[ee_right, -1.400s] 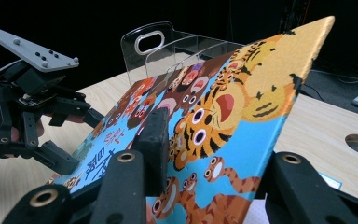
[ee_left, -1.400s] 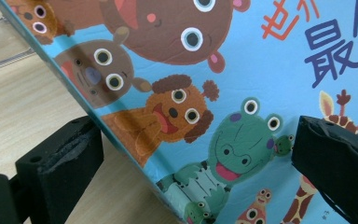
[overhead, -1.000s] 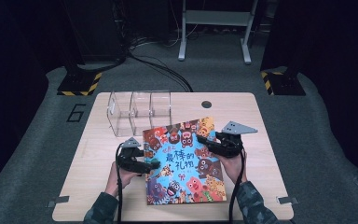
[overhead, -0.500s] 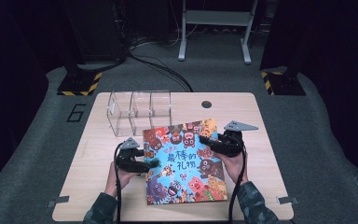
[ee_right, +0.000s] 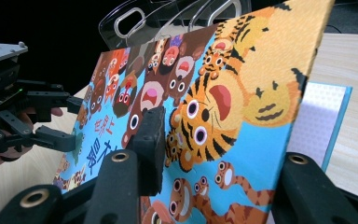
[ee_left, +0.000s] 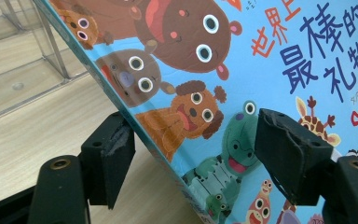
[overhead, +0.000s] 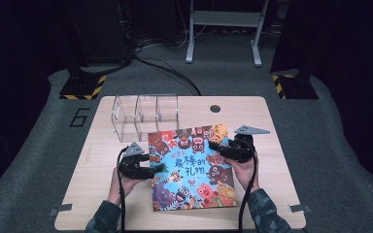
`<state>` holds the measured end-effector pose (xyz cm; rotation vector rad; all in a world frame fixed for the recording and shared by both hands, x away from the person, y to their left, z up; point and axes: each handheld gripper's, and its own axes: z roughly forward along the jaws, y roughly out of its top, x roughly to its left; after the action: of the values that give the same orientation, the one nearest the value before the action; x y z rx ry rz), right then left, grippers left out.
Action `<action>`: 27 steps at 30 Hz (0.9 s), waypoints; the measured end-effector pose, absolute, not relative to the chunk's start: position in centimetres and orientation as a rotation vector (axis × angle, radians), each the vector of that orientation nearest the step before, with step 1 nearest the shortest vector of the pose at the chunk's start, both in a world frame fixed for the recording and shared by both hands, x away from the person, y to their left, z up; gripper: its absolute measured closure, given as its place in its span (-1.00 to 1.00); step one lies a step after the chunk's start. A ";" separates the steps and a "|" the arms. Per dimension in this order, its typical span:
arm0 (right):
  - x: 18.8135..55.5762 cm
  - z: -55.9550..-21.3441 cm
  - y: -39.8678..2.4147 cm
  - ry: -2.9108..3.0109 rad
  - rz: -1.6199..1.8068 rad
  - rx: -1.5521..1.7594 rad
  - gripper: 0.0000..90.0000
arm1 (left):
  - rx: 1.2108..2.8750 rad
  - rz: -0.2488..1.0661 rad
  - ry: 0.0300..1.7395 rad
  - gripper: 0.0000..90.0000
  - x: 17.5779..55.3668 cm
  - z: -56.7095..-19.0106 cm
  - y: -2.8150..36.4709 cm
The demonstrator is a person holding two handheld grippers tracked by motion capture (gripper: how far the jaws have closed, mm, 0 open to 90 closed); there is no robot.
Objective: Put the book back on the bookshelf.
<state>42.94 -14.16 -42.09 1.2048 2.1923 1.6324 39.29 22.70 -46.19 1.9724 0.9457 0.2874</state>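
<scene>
Two hand-held grippers (overhead: 161, 169) (overhead: 213, 145): right clamping one picture book (overhead: 190, 170), left jaws closing astride it.

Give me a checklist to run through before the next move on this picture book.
1. Right gripper grips the picture book: ok. Its jaws pinch the cover's edge and hold it tilted up off the page below, though they have just been opening slightly.
2. Left gripper grips the book: not ok. Its jaws straddle the opposite edge and have just been closing, but one pad is apart from the book.
3. Book rests within the table: ok.
4. Book is apart from the clear organiser: cannot tell. The book's far corner lies right by it.
</scene>
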 end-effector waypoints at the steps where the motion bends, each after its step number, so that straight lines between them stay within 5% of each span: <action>1: 43.0 -42.1 -14.1 2.196 1.633 1.206 0.27 | 1.977 0.296 0.942 -0.33 39.3 -46.2 22.7; 27: 43.0 -41.8 -14.3 2.227 1.575 1.227 0.14 | 1.943 0.394 0.891 0.07 38.5 -44.1 23.8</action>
<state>42.98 -14.26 -41.76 1.2270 2.2266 1.5748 38.47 23.76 -44.10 1.9426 0.8907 0.3941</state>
